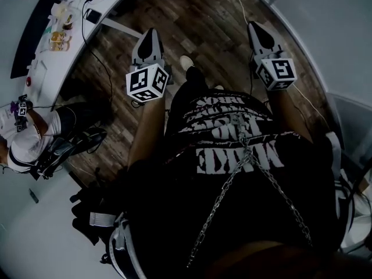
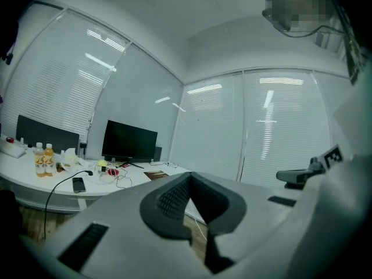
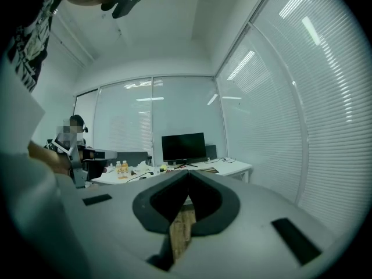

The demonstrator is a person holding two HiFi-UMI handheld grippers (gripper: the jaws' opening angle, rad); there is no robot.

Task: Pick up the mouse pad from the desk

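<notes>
We stand on a wood floor with the left gripper (image 1: 149, 35) at eleven o'clock and the right gripper (image 1: 253, 27) at one o'clock. Both have their jaws pressed together on nothing. The white desk (image 1: 113, 2) lies well apart at ten o'clock. On it, by the monitor (image 2: 129, 141), is a flat brown sheet that we take to be the mouse pad (image 2: 156, 175). We judge this the approach step. Next, we must reach the desk, part one gripper's jaws and pinch the pad's edge.
</notes>
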